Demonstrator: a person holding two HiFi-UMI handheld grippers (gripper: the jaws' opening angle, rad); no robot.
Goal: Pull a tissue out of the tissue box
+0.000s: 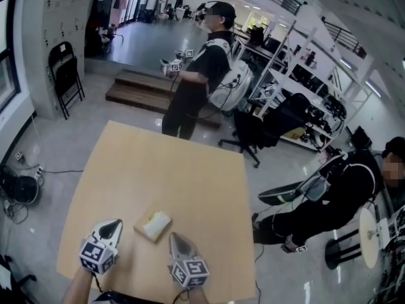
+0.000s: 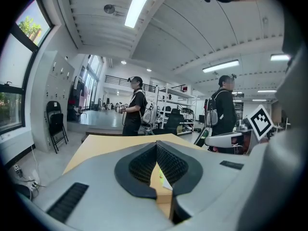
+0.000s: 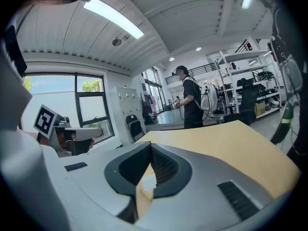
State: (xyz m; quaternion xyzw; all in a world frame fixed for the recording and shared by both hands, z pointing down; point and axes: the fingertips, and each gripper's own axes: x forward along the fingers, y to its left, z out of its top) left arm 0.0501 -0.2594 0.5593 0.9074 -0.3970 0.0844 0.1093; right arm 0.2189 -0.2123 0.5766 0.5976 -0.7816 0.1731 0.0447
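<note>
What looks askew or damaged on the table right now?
Nothing spilled or damaged. Only the tissue box lies skewed to the table edges, between the left tongs and right tongs.

One tissue box, one table, two tools — left tool, right tool — seemingly two bystanders.
</note>
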